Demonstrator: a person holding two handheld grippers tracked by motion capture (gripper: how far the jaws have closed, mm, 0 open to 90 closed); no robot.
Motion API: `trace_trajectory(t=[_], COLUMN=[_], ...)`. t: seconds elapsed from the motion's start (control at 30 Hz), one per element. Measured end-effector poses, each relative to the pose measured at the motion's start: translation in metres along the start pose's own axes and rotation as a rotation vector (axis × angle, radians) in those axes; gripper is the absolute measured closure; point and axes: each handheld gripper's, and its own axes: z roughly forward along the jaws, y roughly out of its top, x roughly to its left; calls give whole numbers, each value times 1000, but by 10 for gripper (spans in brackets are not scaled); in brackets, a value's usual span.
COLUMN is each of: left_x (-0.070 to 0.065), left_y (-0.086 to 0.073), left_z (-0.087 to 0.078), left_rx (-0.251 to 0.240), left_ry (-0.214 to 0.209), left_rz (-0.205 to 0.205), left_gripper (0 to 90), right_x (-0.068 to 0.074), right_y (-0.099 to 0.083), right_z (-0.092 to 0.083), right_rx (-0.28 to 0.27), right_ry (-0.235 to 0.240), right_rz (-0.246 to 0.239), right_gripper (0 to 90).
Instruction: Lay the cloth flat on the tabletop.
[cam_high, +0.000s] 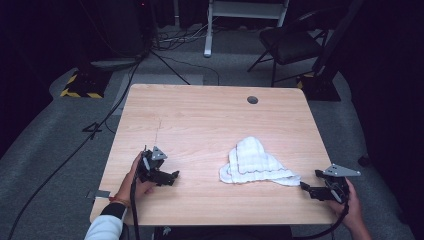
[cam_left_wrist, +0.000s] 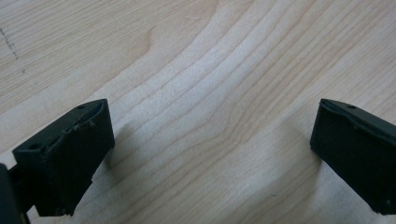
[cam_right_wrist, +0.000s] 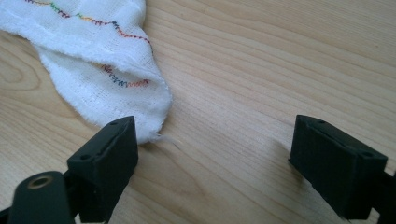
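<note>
- Around us the room is dark, with a chair and cables on grey floor behind a pale wooden table.
- Our right gripper lies low near the table's right edge, jaws spread wide and holding nothing; the nearest corner of the white cloth sits just beside one jaw.
- Our left gripper rests over bare wood, well apart from the cloth, jaws equally spread.
- The crumpled cloth, stitched in coloured thread, lies right of centre.
- We judge this the approach: next, slide the right jaws around that corner and close.
</note>
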Motion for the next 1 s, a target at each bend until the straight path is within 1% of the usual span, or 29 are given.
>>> trace_trajectory(t=[0.07, 0.13, 0.2, 0.27, 0.37, 0.4, 0.43, 0.47, 0.5, 0.6, 0.67, 0.7, 0.73, 0.77, 0.8, 0.87, 0.9, 0.93, 0.97, 1.0], left_x=[-1, -1, -1, -1, 0, 1, 0, 0, 1, 1, 0, 0, -2, -3, -5, -9, -11, -13, -17, -19], left_y=[1, 1, 1, 1, -2, -2, -3, -3, -3, -3, -3, -2, -1, -1, 0, 3, 5, 6, 9, 11], left_z=[1, 2, 2, 1, -1, -1, -2, -2, -2, -2, -2, -1, -1, 0, 1, 3, 5, 6, 9, 10], left_rx=[-5, -5, -7, -7, -3, -5, -7, -7, -3, -4, -7, -4, -6, -3, -6, -7, -4, -3, -6, -6], left_ry=[-1, 2, 1, -2, -23, -22, -23, -23, -26, -27, -28, -27, -34, -41, -43, -45, -49, -53, -57, -61], left_rz=[-8, -1, -6, 9, 22, 28, 26, 26, 34, 33, 25, 38, 36, 46, 45, 49, 56, 60, 67, 72], left_gripper=[0, 0, 1, 3, 2, 2, 2, 2, 2, 2, 2, 2, 2, 2, 2, 3, 3, 3, 3, 3], right_x=[0, 0, 1, 1, 1, 1, 0, 0, 0, 0, -1, -1, -1, -1, -1, -1, 4, 6, 10, 10], right_y=[0, 0, 0, 0, 0, 0, 0, 0, 0, 1, 1, 1, 2, 2, 3, 7, 13, 16, 22, 22], right_z=[0, 0, 0, 0, 0, 0, 0, 0, 0, 1, -1, -1, -2, -2, -3, -4, -5, -6, -8, -8], right_rx=[-1, -2, -3, -2, -3, -3, -1, 0, -1, 3, 7, 7, 2, -13, -31, -39, -45, -49, -58, -58], right_ry=[-1, -2, -9, -9, -9, -3, 3, 1, 2, 3, 8, 8, 4, 0, -13, -11, -22, -25, -21, -21], right_rz=[-2, -4, -6, -6, -7, -7, -3, -3, -3, -3, -17, -17, -22, -31, -46, -37, -71, -88, -104, -104], right_gripper=[149, 149, 141, 140, 145, 153, 152, 151, 151, 148, 181, 181, 218, 245, 255, 281, 306, 320, 324, 324])
